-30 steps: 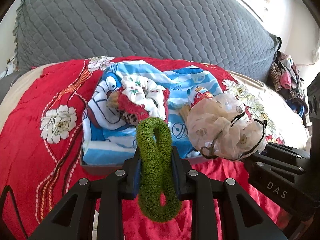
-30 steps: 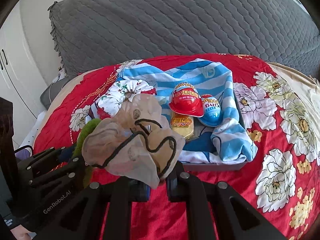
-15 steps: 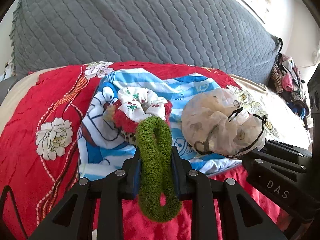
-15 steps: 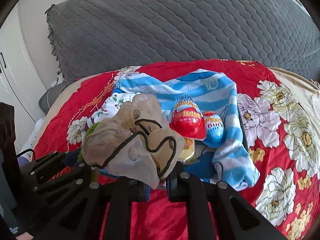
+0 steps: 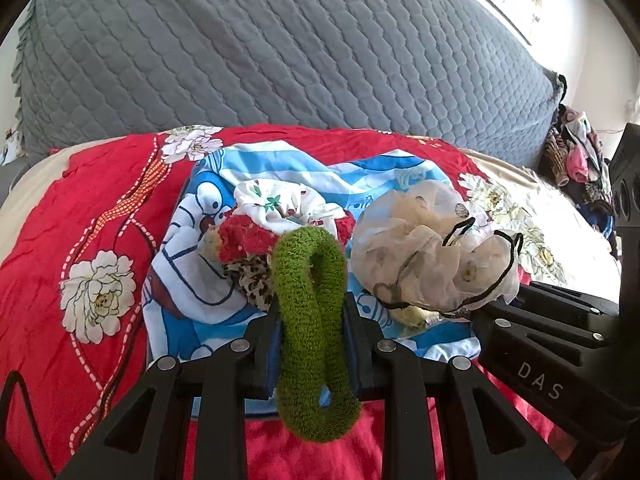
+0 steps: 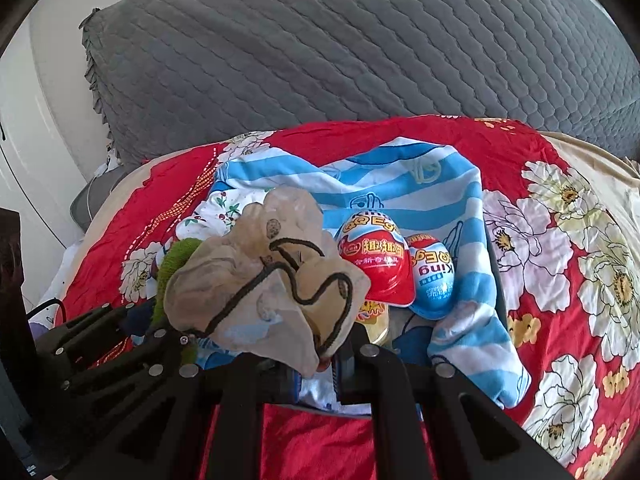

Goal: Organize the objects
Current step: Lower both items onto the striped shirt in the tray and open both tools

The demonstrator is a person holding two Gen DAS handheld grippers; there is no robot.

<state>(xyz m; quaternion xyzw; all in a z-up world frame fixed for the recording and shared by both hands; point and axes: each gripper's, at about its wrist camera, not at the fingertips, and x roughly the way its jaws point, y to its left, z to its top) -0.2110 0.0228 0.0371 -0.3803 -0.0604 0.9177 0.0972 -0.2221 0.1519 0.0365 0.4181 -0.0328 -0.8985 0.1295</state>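
My left gripper (image 5: 310,320) is shut on a fuzzy green scrunchie (image 5: 312,320) that loops up and down between its pads. To its right my right gripper (image 6: 316,354) is shut on a sheer beige scrunchie (image 6: 264,284) with black trim, also seen as the beige scrunchie (image 5: 432,264) in the left wrist view. Both hang just over the near edge of a tray lined with a blue striped cartoon cloth (image 5: 192,280). On the cloth lie a white floral scrunchie (image 5: 280,204), a red one (image 5: 244,236), a leopard one (image 5: 252,284), and a red toy egg (image 6: 376,264) and a blue toy egg (image 6: 432,276).
The tray rests on a red floral bedspread (image 5: 80,240). A large grey quilted cushion (image 5: 260,52) stands behind it. A heap of clothes (image 5: 576,152) lies at the far right. A yellow packet (image 6: 376,316) peeks from under the red egg.
Both grippers have moved forward toward the tray, each still holding its scrunchie; the tray's contents now appear nearer and larger. Neither grip has changed.
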